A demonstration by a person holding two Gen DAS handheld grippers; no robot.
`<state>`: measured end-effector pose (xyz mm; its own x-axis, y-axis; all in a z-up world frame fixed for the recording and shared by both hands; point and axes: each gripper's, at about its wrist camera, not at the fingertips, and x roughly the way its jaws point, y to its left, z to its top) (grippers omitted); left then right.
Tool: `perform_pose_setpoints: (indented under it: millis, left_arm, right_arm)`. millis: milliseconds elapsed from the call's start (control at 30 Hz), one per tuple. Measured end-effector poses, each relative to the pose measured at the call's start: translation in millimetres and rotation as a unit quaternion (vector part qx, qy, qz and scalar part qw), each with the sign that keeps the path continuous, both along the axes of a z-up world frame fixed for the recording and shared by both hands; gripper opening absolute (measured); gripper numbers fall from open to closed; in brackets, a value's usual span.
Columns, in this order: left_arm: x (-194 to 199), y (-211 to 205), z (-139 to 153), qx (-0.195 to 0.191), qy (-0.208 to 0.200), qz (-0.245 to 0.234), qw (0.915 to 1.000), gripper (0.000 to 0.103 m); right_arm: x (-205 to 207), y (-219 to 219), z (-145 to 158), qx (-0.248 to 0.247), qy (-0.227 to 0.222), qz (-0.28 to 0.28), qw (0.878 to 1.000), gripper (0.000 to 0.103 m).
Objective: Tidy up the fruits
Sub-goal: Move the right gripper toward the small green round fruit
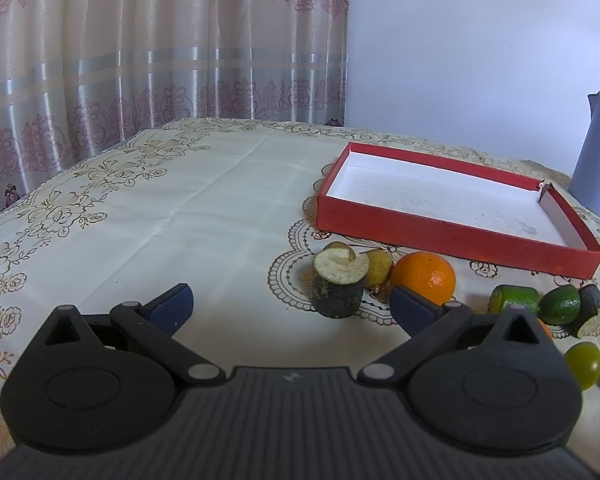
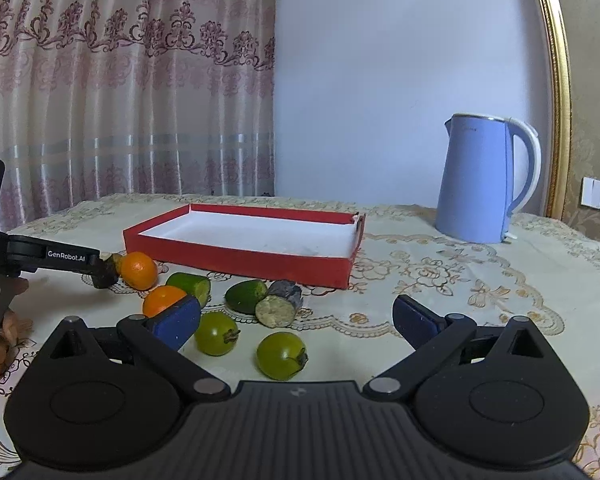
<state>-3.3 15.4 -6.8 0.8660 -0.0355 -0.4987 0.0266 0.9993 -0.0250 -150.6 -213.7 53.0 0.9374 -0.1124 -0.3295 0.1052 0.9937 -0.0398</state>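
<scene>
While both tools hover over the patterned tablecloth, we record the left gripper spread wide with nothing between its blue pads, and the right gripper equally wide and unloaded. At centre of the left view a dark cut stump piece stands upright, an orange just beside it to the right. Lower centre of the right view holds two green round fruits, a second orange partly behind the left pad, and cut green pieces near another stump piece. Behind the fruit lies the red tray, white inside. We note a blue kettle at right of the frame, well apart from the fruit
</scene>
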Motion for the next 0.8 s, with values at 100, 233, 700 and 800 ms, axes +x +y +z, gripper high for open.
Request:
perform_pose_setpoints:
  millis: [100, 233, 700, 800]
  left_arm:
    - [-0.1, 0.1, 0.0, 0.001, 0.001, 0.0, 1.0, 0.103]
    - [0.0, -0.2, -0.1, 0.001, 0.001, 0.0, 1.0, 0.103]
    - [0.2, -0.4, -0.1, 0.001, 0.001, 0.0, 1.0, 0.103]
    - [0.2, -0.4, -0.1, 0.001, 0.001, 0.0, 1.0, 0.103]
  right_arm:
    - [0.6, 0.1, -0.8, 0.003, 0.002, 0.0, 1.0, 0.103]
    - [0.0, -0.5, -1.6, 0.007, 0.004, 0.001, 1.0, 0.103]
    - [0.9, 4.2, -3.5, 0.006, 0.009, 0.004, 1.0, 0.094]
    - [2.6, 3.5, -3.7, 0.011, 0.014, 0.003, 1.0, 0.091]
